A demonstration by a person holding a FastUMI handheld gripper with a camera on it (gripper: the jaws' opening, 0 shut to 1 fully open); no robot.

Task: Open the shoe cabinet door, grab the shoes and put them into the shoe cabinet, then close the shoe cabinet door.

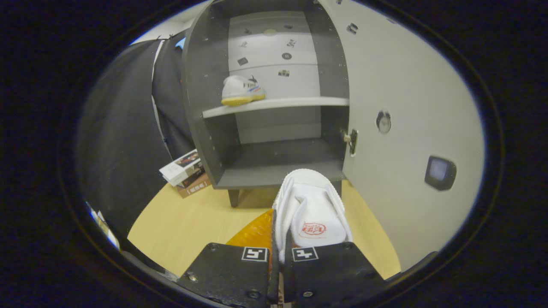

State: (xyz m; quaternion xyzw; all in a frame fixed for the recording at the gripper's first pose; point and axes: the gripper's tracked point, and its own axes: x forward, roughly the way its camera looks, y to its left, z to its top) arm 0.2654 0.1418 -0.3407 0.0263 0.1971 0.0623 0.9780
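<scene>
Right now, from the gripper view, the gripper (pixel 279 256) has its two fingers drawn nearly together, pinching the side wall of a white shoe (pixel 310 209) at the heel opening. One finger sits outside the shoe's left wall and the other inside it. The shoe points away from the fingers, its toe toward the shoe cabinet (pixel 201 111), with a red logo on its insole facing up. Just left of the shoe, an amber-coloured piece (pixel 253 233) shows against its side; what it is cannot be told.

Farther off stands the shoe cabinet, dark grey inside, raised on short legs above the wooden table (pixel 184 222). Its pale door (pixel 398 85) is swung wide open to the right, with a round knob (pixel 383 121) on its face and a small dark square patch (pixel 439 172) nearer. A hinge (pixel 352 141) shows where the door meets the cabinet frame. A light shelf (pixel 278 105) divides the inside. On that shelf, toward the left, rests a second white shoe (pixel 242 90) with a yellowish sole. The lower compartment holds nothing, and the held shoe's toe sits just in front of its near edge.

Left of the cabinet, on the table, lies a small stack of books (pixel 186 172), leaning against the cabinet's side.
</scene>
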